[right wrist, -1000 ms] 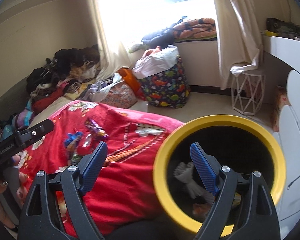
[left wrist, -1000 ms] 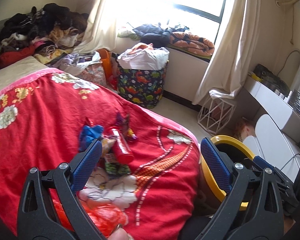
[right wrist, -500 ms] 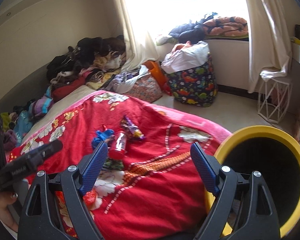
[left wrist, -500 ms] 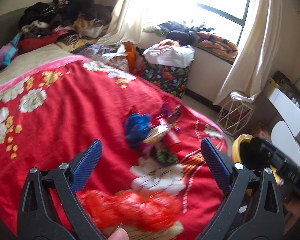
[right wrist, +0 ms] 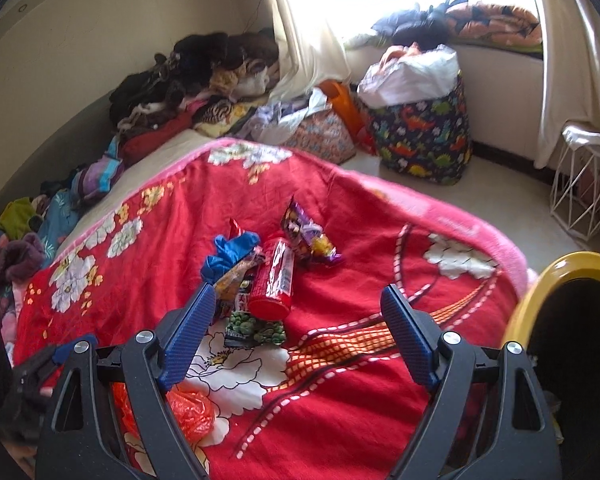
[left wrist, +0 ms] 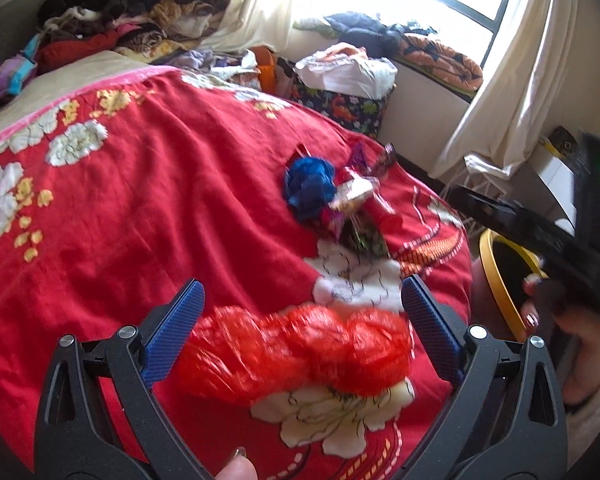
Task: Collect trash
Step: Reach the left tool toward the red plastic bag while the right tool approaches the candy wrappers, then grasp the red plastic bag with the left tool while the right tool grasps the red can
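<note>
Reaching over the bed (left wrist: 140, 200), the left hand-held gripper (left wrist: 300, 320) stands spread around the crumpled red bag (left wrist: 300, 352); best sink lower, then pinch its middle. The right hand-held gripper (right wrist: 296, 320), also spread, faces the wrapper pile (right wrist: 268, 276).

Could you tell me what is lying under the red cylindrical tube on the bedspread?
The red tube rests on a green snack packet and overlaps a yellowish wrapper beside the blue crumpled plastic. Whatever lies beneath its middle is covered.
</note>
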`<state>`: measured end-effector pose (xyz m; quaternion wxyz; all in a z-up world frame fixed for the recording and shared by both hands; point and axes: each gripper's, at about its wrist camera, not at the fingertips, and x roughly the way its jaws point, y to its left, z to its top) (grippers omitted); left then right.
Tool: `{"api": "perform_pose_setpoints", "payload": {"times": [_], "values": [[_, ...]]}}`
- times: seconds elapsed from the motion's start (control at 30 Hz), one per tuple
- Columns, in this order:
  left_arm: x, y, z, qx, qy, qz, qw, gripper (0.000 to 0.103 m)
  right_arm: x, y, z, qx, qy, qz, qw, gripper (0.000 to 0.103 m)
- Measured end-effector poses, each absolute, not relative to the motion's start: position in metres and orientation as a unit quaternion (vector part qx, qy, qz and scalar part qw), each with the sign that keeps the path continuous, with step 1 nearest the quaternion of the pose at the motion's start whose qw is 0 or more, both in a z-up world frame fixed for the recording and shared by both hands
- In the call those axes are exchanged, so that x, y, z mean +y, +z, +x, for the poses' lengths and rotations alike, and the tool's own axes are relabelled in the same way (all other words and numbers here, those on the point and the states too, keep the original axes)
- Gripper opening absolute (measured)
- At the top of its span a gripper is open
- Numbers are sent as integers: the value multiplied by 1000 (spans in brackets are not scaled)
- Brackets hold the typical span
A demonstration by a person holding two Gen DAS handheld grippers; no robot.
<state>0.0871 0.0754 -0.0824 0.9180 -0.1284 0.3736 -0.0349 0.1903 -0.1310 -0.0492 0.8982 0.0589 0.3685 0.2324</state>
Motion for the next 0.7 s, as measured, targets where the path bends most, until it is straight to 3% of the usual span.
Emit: {"api": "perform_pose_setpoints", "payload": {"times": [0.33,0.47,0.57,0.67,0.7], "values": [[43,-105,82,409,-74,-99,904,91,-95,-79,220,415,256,22,873,69],[29,-112,83,419,-78,-81,901,90,-86,-90,232,431,261,17,864,58],[23,-115,84,422,-82,-73,900,83,-81,-98,239,440,264,21,858,50],[20,-118,84,425,-82,-71,899,74,-82,-104,242,446,268,36,853,33],[20,-119,84,425,-82,-71,899,71,-84,-105,242,445,269,40,853,33]]}}
